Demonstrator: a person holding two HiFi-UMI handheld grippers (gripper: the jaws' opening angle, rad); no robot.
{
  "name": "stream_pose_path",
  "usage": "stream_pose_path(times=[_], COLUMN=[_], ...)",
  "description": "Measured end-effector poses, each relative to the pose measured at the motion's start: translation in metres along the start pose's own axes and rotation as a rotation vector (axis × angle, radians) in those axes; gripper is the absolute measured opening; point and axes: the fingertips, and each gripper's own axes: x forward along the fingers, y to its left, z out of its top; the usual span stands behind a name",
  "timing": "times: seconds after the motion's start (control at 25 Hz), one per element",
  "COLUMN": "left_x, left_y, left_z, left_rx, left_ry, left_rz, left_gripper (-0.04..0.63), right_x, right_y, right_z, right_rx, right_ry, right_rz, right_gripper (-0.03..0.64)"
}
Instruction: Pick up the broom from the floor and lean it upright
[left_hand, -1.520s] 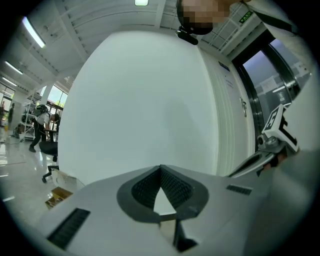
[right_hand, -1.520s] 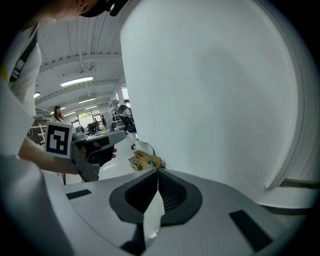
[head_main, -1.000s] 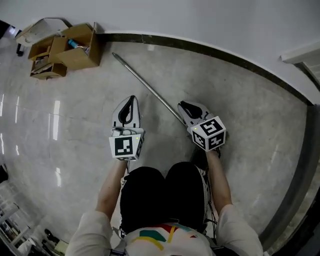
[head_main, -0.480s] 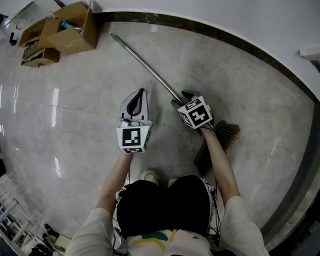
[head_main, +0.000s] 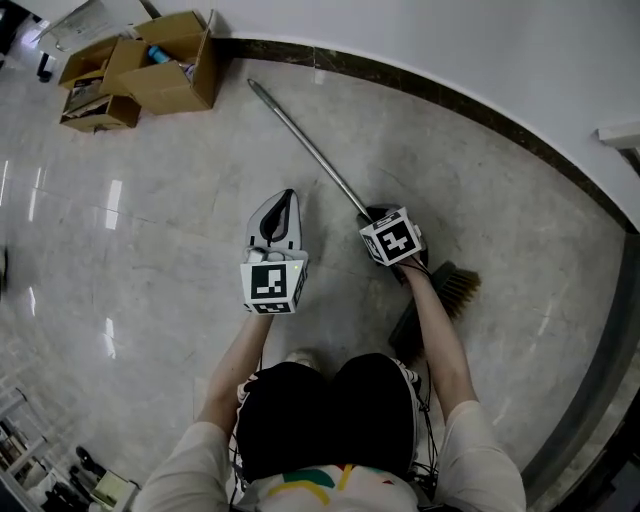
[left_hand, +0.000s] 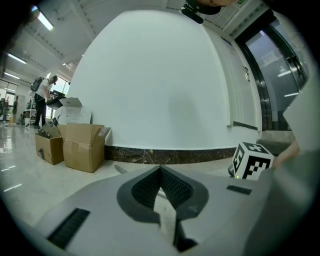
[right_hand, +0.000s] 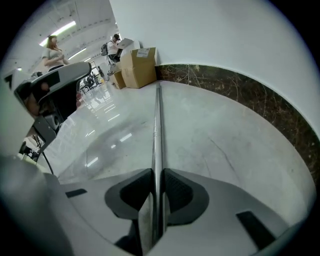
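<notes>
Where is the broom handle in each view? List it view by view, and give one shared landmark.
Head view: the broom handle runs diagonally from by the cardboard boxes down into the right claw.
Left gripper view: only a short stretch shows, on the floor left of the left claw.
Right gripper view: it runs up the centre from between the closing jaws.
Shared landmark: the cardboard boxes near the handle's far end.

- left gripper (left_hand: 160, 172) low centre, jaw tips meeting, nothing between them
- end of broom handle (left_hand: 119, 169) lying on glossy floor (left_hand: 30, 172) beyond the jaws
- marker cube (left_hand: 251, 161) at right, low near the floor
- cardboard boxes (left_hand: 82, 146) at left by white wall, dark baseboard (left_hand: 175, 156)
- person with backpack (left_hand: 44, 92) far left
</notes>
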Motion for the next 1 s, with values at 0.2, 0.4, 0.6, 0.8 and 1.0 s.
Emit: stream_pose_path(times=[0.2, 0.4, 0.6, 0.8, 1.0], left_x=[-0.012, -0.023, -0.019, -0.015, 0.007], left_y=[0.004, 0.006, -0.001, -0.022, -0.069], left_z=[0.039, 0.102, 0.175, 0.238, 0.275], left_rx=[0.037, 0.069, 0.084, -0.012, -0.129], left_ry=[-0.039, -0.1, -0.189, -0.271, -0.338], left_rz=[0.01, 0.027, 0.0, -0.009, -0.001], left_gripper=[0.044, 0.044, 0.044, 0.044, 0.044], right_x=[-0.044, -0.122, -0.203, -0.27, -0.312], right_y=[0.015, 0.022, -0.005, -0.024, -0.057], right_z=[0.028, 0.086, 0.145, 0.166, 0.169], right_rx=[-0.017, 0.011, 0.077, 0.177, 0.296], right_ry=[-0.18, -0.382, -0.596, -0.746, -0.865], right_rz=[-0.065, -0.072, -0.181, -0.268, -0.38], right_gripper=[0.092, 0.092, 0.092, 0.092, 0.092])
